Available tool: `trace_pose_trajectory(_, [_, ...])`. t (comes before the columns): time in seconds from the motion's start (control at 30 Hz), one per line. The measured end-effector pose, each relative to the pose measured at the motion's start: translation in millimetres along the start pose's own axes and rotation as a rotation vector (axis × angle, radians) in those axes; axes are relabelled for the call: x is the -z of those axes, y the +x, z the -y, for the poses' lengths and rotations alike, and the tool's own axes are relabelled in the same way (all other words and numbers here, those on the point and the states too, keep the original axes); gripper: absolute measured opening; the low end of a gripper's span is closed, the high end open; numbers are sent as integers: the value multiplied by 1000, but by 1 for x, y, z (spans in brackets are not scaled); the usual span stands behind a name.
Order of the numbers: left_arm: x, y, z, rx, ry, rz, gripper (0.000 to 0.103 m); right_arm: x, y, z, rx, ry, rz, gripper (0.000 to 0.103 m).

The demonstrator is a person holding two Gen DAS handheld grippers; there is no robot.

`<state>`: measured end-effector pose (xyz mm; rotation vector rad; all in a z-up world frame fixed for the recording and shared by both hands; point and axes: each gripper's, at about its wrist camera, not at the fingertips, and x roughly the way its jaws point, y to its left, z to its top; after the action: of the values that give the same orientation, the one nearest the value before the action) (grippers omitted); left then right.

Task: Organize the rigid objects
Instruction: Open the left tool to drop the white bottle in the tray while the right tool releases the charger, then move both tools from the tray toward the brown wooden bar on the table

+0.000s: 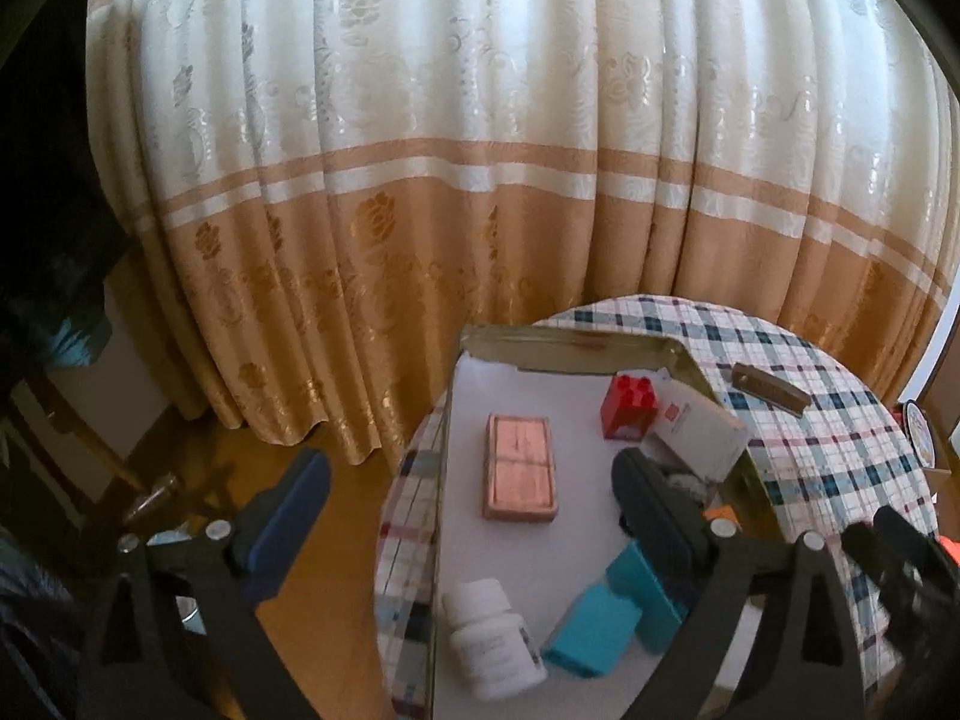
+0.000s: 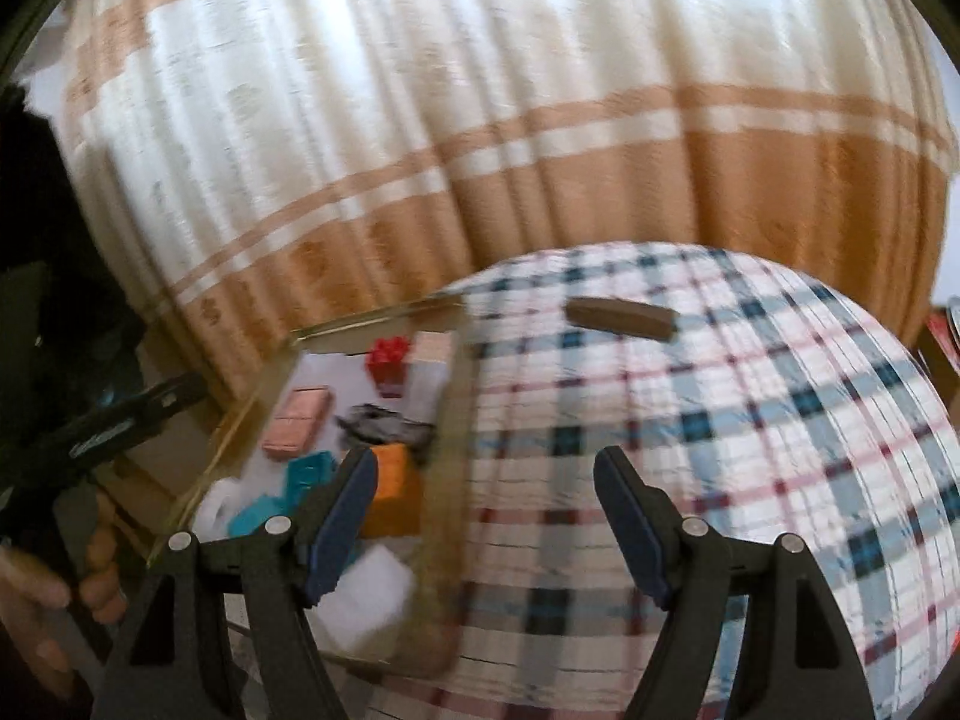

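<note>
Roughly: one gold tray (image 1: 690, 360) on plaid table (image 1: 840, 450) holding one pink box (image 1: 519, 467), two teal blocks (image 1: 591, 630), one white bottle (image 1: 492, 636), one red brick (image 1: 630, 405). One brown bar (image 2: 621, 315) outside tray. Left gripper (image 1: 474, 522), right gripper (image 2: 486, 516) tilted downward (right view blurred), jaws wide, empty.

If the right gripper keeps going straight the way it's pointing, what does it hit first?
Probably the bare plaid tablecloth: the open right gripper has nothing between its fingers. The brown bar lies farther ahead, though depth is unclear.
</note>
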<state>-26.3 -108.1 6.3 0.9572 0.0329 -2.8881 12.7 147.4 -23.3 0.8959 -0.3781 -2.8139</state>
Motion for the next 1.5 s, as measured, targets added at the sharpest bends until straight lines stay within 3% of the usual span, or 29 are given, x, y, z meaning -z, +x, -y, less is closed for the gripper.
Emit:
trace_pose_trajectory(0.23, [26, -10, -8, -24, -7, -25, 96, 0, -14, 22, 73, 1, 9, 77])
trace_pose_trajectory(0.43, [40, -16, -18, 7, -52, -42, 96, 5, -18, 34, 87, 27, -2, 77])
trace_pose_trajectory(0.77, [54, -28, -18, -18, -3, -25, 96, 7, -27, 40, 97, 29, 9, 77])
trace_pose_trajectory(1.5, [51, -51, -19, -49, 29, 22, 96, -4, -37, 60, 106, 45, 25, 77])
